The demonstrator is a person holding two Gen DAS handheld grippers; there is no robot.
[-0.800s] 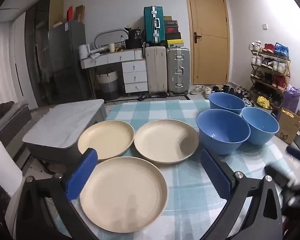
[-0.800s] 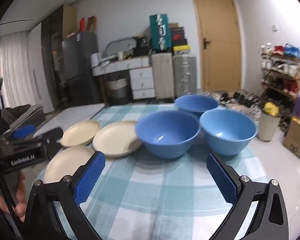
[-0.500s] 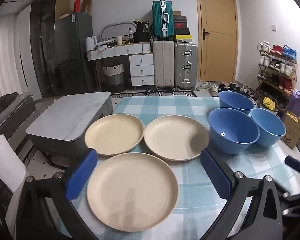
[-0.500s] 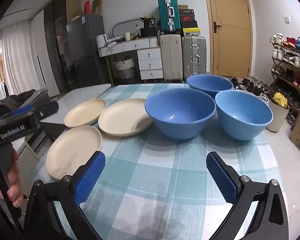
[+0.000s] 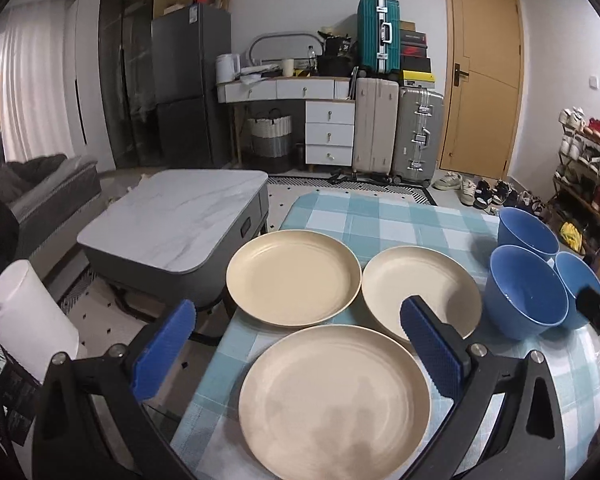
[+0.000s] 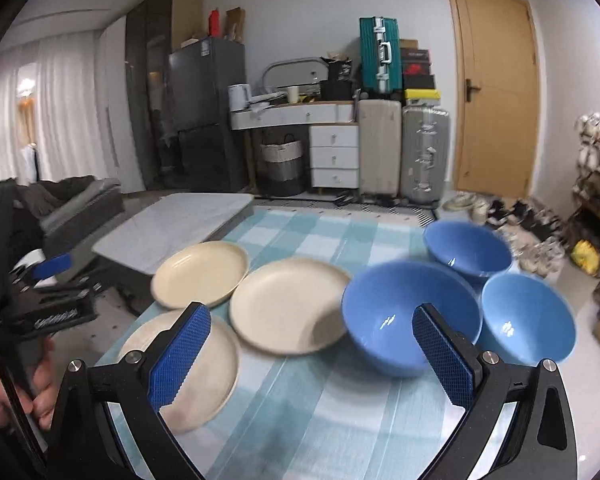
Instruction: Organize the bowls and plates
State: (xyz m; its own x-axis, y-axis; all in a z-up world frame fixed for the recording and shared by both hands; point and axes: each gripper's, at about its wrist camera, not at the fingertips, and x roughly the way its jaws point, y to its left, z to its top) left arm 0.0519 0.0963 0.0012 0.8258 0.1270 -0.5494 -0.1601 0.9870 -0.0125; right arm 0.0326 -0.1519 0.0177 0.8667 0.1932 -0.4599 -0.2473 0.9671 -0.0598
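Observation:
Three cream plates lie flat on a blue-checked tablecloth [image 5: 380, 220]: a near plate [image 5: 334, 400], a far left plate [image 5: 293, 283] and a far right plate [image 5: 420, 288]. Three blue bowls stand to their right: the nearest bowl [image 5: 526, 296], a back bowl [image 5: 528, 232] and a right bowl [image 5: 580, 280]. My left gripper [image 5: 300, 354] hangs open above the near plate, holding nothing. In the right wrist view my right gripper [image 6: 312, 354] is open over the cloth in front of the far right plate [image 6: 288, 306] and nearest bowl [image 6: 410, 314], with nothing in it.
A grey marble-topped low table [image 5: 176, 220] stands left of the cloth, a white roll [image 5: 32, 320] beside it. Suitcases [image 5: 396, 128], drawers, a fridge and a door line the back wall. A shoe rack [image 5: 588, 168] is at the right. A hand [image 6: 4, 392] holds the left gripper's handle.
Both views have swung so the dishes sit further right in the frame. The left gripper now looks more over the table's left edge. Both grippers stay open; no dish has moved.

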